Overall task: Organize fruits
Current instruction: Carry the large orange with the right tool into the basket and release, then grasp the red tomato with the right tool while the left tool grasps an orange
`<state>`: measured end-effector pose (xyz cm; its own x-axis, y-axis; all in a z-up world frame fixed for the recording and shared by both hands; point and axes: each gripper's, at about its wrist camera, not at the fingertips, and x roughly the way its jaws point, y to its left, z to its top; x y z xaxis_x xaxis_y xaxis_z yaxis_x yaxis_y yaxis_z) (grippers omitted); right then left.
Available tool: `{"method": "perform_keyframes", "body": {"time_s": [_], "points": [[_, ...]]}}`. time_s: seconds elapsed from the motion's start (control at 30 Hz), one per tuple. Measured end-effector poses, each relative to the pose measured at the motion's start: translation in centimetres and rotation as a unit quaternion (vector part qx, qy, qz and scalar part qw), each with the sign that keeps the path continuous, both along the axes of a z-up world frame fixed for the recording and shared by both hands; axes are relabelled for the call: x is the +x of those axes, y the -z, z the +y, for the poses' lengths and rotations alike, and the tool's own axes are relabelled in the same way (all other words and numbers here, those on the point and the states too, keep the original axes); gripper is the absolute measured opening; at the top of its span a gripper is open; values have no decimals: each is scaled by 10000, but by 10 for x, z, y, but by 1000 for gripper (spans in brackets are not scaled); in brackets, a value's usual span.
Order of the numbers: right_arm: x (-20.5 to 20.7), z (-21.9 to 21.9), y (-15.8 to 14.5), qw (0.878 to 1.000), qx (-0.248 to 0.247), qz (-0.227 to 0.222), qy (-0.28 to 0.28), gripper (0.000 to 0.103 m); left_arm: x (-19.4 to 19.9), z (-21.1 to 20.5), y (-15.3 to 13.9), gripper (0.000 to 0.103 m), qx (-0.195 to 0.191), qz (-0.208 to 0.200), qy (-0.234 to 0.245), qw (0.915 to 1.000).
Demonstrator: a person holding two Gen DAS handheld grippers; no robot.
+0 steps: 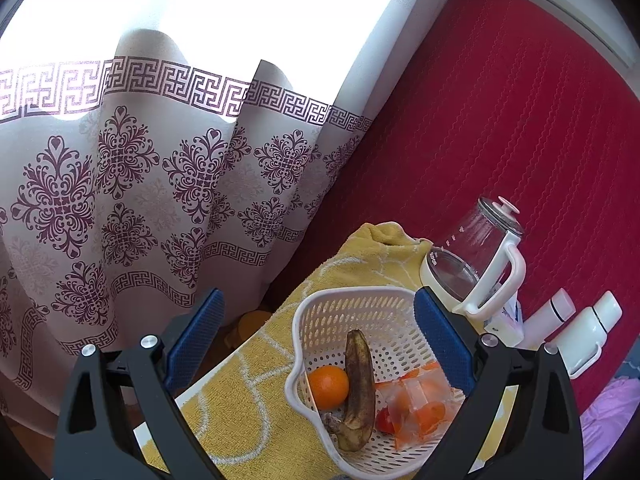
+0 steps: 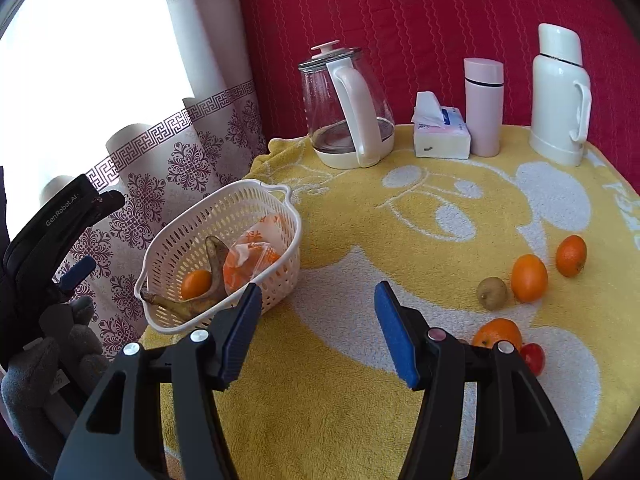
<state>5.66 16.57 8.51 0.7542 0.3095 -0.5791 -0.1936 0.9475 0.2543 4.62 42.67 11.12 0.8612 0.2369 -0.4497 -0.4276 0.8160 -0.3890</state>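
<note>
Blue-padded fingers (image 2: 394, 332) of the right gripper (image 2: 318, 330) stand wide apart over the yellow towel (image 2: 360, 400), holding nothing. Off to its side the left gripper (image 1: 316, 340) is spread just as wide and empty, above the white basket (image 1: 320, 312) — inside lie a browned banana (image 1: 358, 388), an orange (image 1: 329, 386) and an orange-printed plastic bag (image 1: 416, 404). Near the right gripper, loose on the towel, sit three oranges (image 2: 529, 278), a kiwi (image 2: 492, 293) and a small tomato (image 2: 534, 357). Farther back stand a glass kettle (image 2: 344, 116), tissue pack (image 2: 440, 132) and two flasks (image 2: 560, 96).

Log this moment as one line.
left gripper: open, over basket | right gripper: open, empty | in basket: banana | loose: kiwi
</note>
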Motion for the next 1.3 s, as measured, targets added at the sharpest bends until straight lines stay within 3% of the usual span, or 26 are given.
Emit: {"method": "perform_keyframes", "body": {"time_s": [0.3,0.67,0.87,1.17,1.3], "points": [[-10,-70,5,9977,191,92,642,59,1,-28,-4,97,306,-35,273,9992],[-18,-135,41,9904,340,579,1210,58,4,-67,-6,97,719,-31,681,9951],[-24,-145,52,9905,188,703,1164,49,5,-80,-5,97,876,-32,819,9928],[-11,-126,64,9914,-214,839,976,44,4,-100,-4,97,1099,-28,1044,9884],[-4,-122,66,9909,-334,874,972,37,5,-107,-2,97,1182,-9,1144,9864]]}}
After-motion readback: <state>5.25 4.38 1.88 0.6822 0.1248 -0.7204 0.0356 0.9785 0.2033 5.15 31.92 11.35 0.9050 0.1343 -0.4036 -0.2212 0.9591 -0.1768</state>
